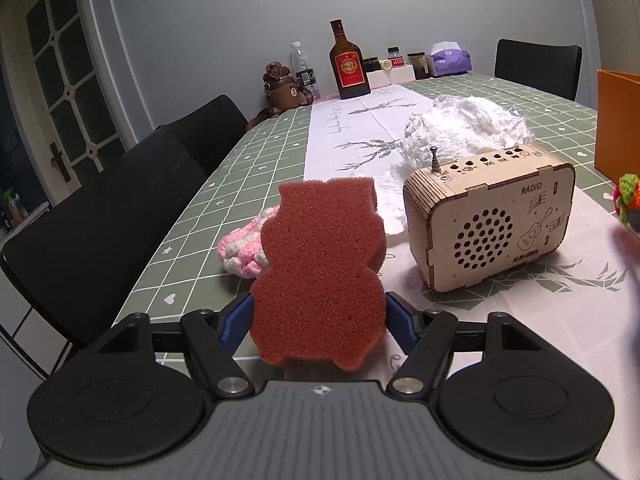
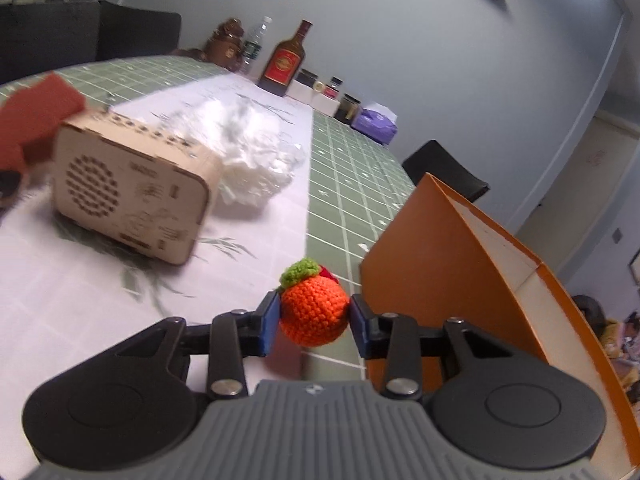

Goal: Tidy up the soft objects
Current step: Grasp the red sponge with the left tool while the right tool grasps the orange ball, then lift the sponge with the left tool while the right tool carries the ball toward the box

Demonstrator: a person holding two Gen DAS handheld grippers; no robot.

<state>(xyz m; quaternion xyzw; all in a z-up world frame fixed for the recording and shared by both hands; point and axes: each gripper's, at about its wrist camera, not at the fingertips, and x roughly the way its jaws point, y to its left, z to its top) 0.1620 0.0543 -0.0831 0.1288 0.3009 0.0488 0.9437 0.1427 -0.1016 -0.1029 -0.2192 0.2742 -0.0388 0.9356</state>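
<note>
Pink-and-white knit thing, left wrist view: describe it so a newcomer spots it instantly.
Start at the wooden radio standing on the white runner of the green checked table. Look left past the red-brown sponge held upright in the left gripper's fingers; the crocheted piece lies flat behind it. It alone is pink-and-white yarn, unlike the crumpled white plastic further back.

Two close wrist views along the table, both sharing the wooden radio (image 1: pixel 490 226).

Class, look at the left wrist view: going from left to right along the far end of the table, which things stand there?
Brown bear figure → clear water bottle → brown liquor bottle with red label → small dark jars → purple tissue pack.
</note>
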